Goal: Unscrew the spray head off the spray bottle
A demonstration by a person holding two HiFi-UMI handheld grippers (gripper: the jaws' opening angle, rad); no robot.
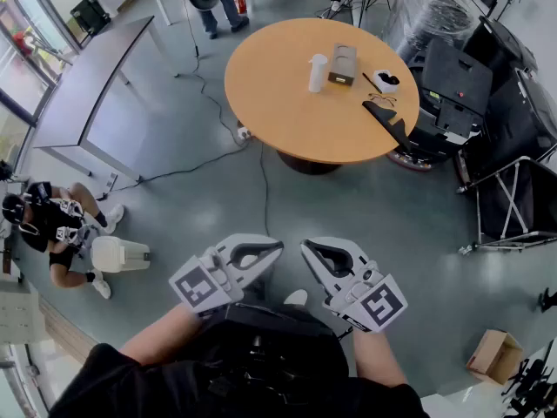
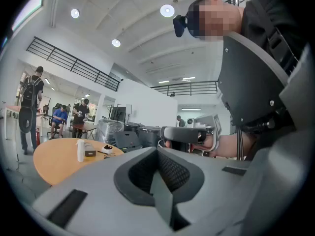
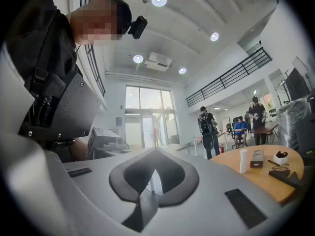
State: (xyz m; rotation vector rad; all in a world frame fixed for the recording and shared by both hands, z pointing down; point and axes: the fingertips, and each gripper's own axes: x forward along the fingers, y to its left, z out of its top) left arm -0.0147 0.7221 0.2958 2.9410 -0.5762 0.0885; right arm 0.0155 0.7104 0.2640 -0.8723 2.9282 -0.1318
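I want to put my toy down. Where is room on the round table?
The table is bare on its left half, left of the white bottle, and along its near edge. Its right side is crowded: box, glasses, black object.

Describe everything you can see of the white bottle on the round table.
The white bottle is a plain, slim cylinder, plastic by its look, standing upright on the round wooden table, near its middle. The details of its top are too small to make out. A brownish box lies close beside it, seemingly just apart. Nothing holds it.
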